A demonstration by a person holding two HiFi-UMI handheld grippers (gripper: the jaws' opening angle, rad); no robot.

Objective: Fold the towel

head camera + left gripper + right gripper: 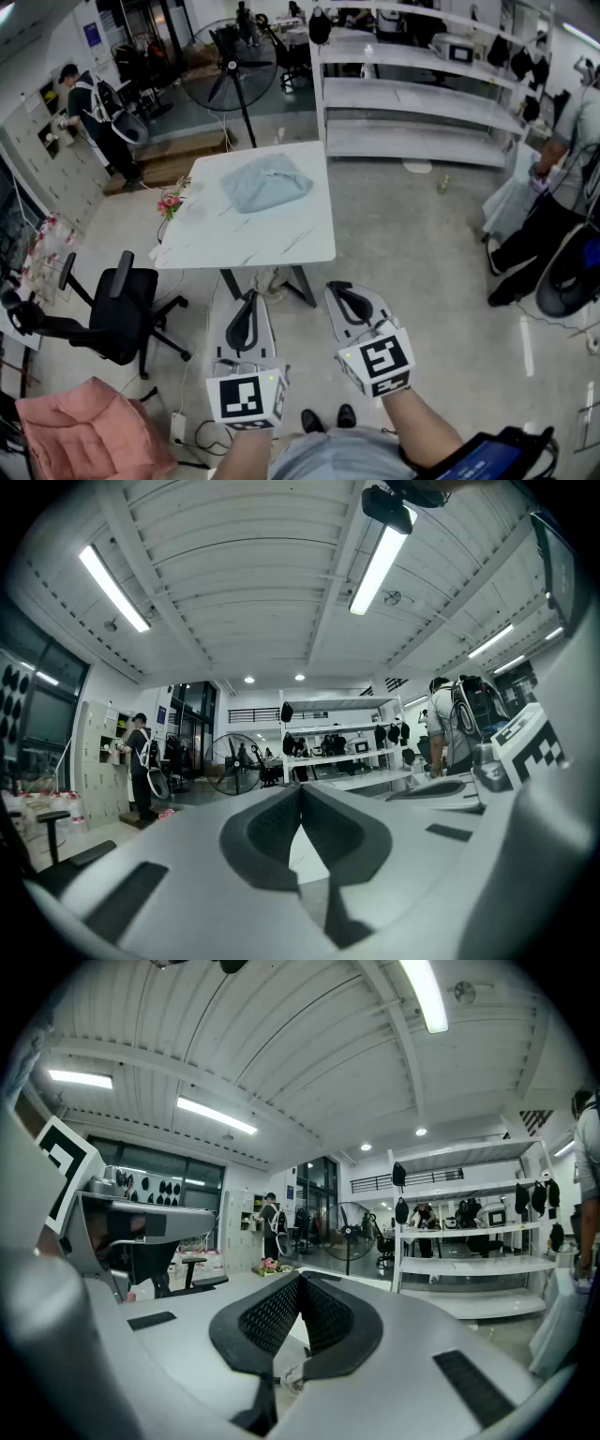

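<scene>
Here, crumpled pale-blue towel (266,182) lying on the white desk (253,239) at upper centre, left gripper (250,298) and right gripper (337,291) hovering at lower centre, jaws together holding nothing, black chair (122,319) standing at left.

Bright, even light from ceiling tube lights (380,560); shadows faint. Heavy fisheye bending, black corners in both gripper views. Left gripper view's foreground soft.

One towel (265,182), one table (281,239), one black chair (117,314), one shelf unit (422,94).
</scene>
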